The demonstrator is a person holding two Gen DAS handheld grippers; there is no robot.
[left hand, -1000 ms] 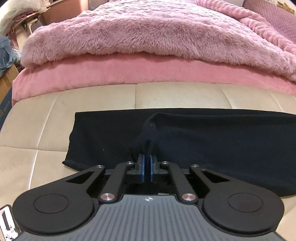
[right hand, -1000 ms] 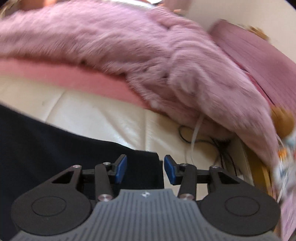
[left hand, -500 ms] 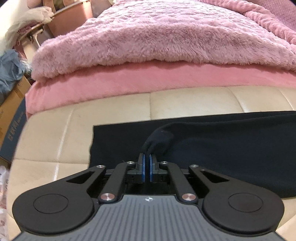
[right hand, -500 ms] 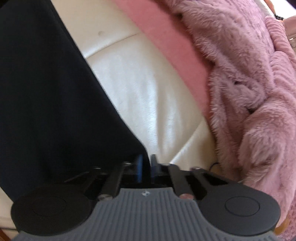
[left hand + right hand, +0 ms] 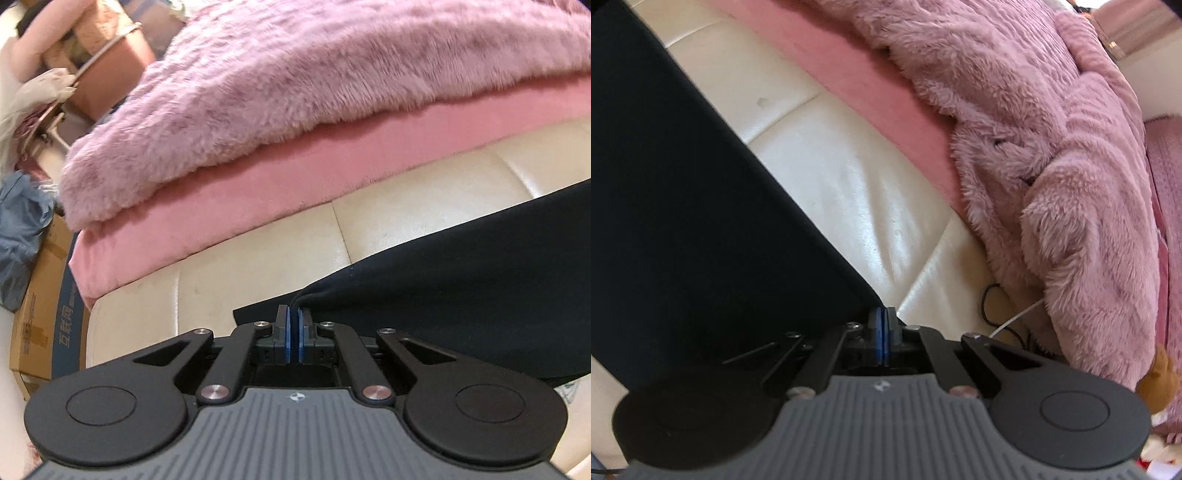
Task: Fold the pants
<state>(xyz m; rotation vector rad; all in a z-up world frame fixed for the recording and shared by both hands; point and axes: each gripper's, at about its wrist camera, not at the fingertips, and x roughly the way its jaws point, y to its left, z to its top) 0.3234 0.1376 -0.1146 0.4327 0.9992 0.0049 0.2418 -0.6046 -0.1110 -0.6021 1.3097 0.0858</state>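
Observation:
The black pants point(image 5: 461, 280) lie on a cream leather cushion point(image 5: 258, 254) and stretch off to the right. My left gripper point(image 5: 294, 317) is shut on a pinched edge of the pants near their left end. In the right wrist view the pants point(image 5: 683, 206) hang as a taut dark sheet on the left, lifted off the cushion point(image 5: 857, 184). My right gripper point(image 5: 882, 317) is shut on their corner. The cloth covers part of its left finger linkage.
A fluffy pink blanket point(image 5: 314, 92) over a pink sheet point(image 5: 258, 199) lies behind the cushion, also in the right wrist view point(image 5: 1052, 147). Cardboard boxes point(image 5: 40, 306) and blue cloth point(image 5: 18, 236) stand at left. A black cable point(image 5: 993, 306) lies by the blanket edge.
My right gripper closed on the pants corner and lifted it, so the cloth now hangs taut. My left gripper, still shut on the cloth, has moved and tilted; the pants edge shifted right.

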